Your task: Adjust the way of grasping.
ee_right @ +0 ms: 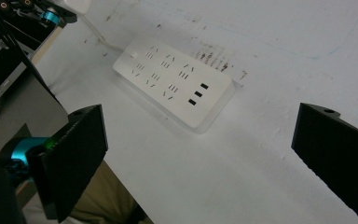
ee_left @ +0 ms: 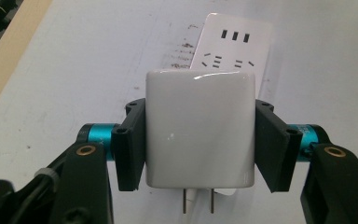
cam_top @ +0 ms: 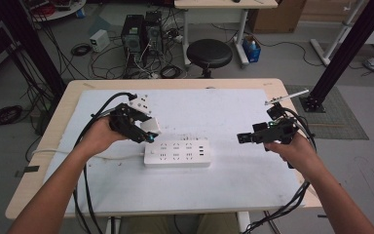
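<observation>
A white plug adapter sits squarely between the two black pads of my left gripper, which is shut on it, its two metal prongs pointing back toward the camera. In the high view this left gripper hovers just above the left end of a white power strip lying flat on the mat. The power strip lies beyond the adapter. My right gripper is held off to the strip's right, above the mat. Its jaws stand wide open around nothing, with the power strip ahead.
A white mat covers the wooden table. The strip's white cord runs left under my left hand. Beyond the table are a black stool, computer towers and floor cables. A black frame post stands at the right.
</observation>
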`<state>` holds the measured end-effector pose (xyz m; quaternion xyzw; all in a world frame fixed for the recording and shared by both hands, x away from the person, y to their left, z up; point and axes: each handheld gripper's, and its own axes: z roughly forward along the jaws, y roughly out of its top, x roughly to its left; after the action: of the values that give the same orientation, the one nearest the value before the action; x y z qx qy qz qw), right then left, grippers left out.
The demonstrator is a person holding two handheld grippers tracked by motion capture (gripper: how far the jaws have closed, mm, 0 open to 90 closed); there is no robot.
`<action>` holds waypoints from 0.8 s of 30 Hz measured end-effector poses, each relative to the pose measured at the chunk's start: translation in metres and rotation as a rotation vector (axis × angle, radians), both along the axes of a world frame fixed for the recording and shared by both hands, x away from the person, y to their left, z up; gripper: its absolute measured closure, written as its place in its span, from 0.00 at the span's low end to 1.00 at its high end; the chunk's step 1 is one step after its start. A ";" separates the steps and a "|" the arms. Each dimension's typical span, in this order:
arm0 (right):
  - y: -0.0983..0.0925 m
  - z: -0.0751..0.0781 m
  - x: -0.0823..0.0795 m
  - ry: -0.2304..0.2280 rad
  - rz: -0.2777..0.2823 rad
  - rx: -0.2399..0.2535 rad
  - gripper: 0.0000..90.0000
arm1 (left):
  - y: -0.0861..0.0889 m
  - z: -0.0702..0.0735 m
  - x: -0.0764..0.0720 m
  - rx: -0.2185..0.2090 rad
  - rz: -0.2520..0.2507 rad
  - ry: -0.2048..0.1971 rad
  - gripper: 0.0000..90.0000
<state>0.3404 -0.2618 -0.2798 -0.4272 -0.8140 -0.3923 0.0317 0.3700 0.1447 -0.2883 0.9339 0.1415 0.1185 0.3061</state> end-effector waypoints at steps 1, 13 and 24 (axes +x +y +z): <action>0.002 -0.001 0.000 -0.001 0.005 0.005 0.03 | 0.000 0.000 -0.001 -0.001 0.002 0.003 0.47; 0.038 -0.029 0.022 0.098 0.041 0.119 0.03 | -0.012 0.000 -0.008 0.026 -0.025 -0.004 0.47; 0.070 -0.044 0.036 0.182 0.080 0.212 0.03 | -0.041 -0.006 -0.008 0.027 -0.069 -0.003 0.47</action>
<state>0.3767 -0.1920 -0.3234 -0.4225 -0.7782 -0.4340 0.1658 0.3624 0.1038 -0.2946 0.9421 0.1071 0.1110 0.2978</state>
